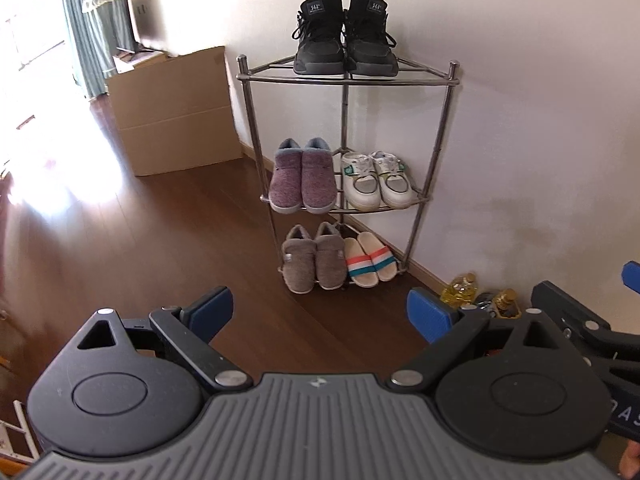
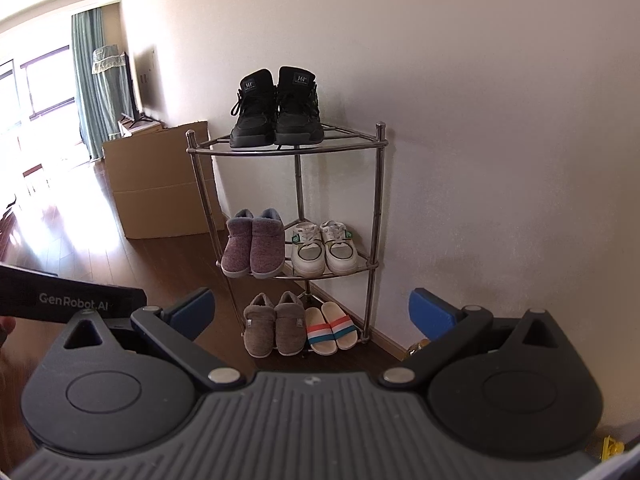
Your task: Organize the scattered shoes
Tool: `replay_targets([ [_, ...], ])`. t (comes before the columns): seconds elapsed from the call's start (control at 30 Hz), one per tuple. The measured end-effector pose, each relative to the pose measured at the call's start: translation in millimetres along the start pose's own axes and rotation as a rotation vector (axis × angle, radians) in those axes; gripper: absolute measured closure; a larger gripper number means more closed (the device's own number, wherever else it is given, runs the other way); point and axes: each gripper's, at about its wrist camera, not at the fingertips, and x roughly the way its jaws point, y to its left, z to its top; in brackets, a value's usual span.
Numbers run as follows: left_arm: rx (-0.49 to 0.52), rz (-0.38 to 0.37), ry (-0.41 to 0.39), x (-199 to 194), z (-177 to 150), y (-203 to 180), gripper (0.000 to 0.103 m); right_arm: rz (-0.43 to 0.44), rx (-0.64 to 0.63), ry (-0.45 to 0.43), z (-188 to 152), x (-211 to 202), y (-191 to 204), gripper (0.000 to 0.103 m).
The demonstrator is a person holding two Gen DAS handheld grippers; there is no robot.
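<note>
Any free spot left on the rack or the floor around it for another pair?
Rack is crowded: black sneakers fill the top tier; purple slippers and white sneakers fill the middle; grey slippers and striped slides fill the bottom. Free: bare floor between the cardboard box and the rack's left post. Oil bottles crowd the right baseboard.

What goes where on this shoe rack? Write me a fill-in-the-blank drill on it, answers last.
1. The black sneakers stand on the ____ shelf of the rack.
2. Beside the purple slippers sit the ____ sneakers.
3. The striped sandals rest on the ____ shelf.
4. Both the left claw and the right claw are ____.

Answers: top; white; bottom; open
</note>
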Motion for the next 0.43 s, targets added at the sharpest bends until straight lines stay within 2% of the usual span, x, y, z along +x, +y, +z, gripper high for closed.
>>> replay_targets([
  [0.2,-0.094,-0.031,0.028,6,7,-7,0.007,0.037,-0.004,0.041,-1,14,-22,0.001],
  [0.43,-0.128,-0.011,0.01,5,14,-17,0.007,0.071,-0.017,0.034,7,21,-39,0.001],
])
